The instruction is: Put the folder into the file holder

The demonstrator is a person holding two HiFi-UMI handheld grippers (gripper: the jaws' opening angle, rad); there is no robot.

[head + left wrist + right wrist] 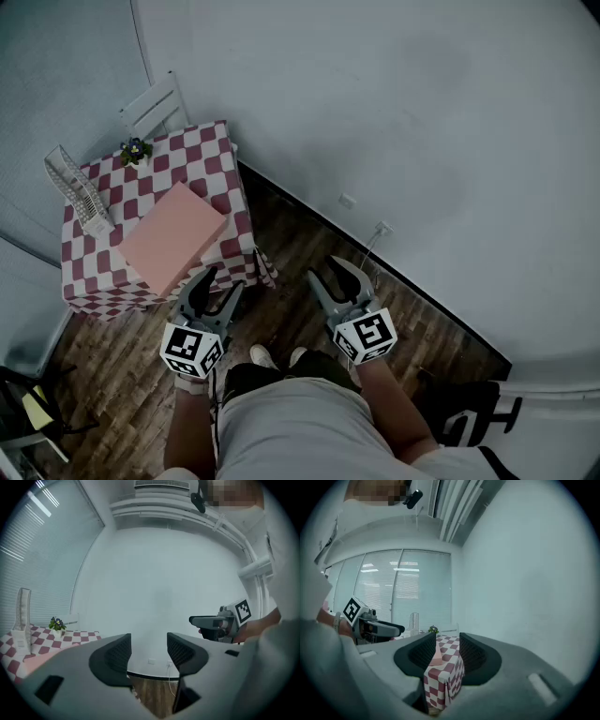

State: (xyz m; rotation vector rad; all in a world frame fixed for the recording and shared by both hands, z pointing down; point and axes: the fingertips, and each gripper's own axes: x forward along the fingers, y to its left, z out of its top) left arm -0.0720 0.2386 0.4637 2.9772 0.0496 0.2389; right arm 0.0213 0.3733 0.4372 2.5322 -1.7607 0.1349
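A pink folder [173, 237] lies flat on the small table with the red-and-white checked cloth [216, 159]. The white wire file holder [75, 187] stands at the table's far left edge. Both grippers hang in front of the person, short of the table and above the wood floor. My left gripper [217, 281] is shut with nothing in it, close to the table's near corner. My right gripper [339, 269] is shut and empty too, further right. The right gripper view has the folder [437, 656] and the file holder [414, 620] ahead, beyond the jaws.
A small potted plant [136, 150] stands at the table's back edge and a white chair [155, 108] sits behind it. A grey wall with a socket and cable [380, 230] runs along the right. A dark bag [469, 412] lies on the floor at lower right.
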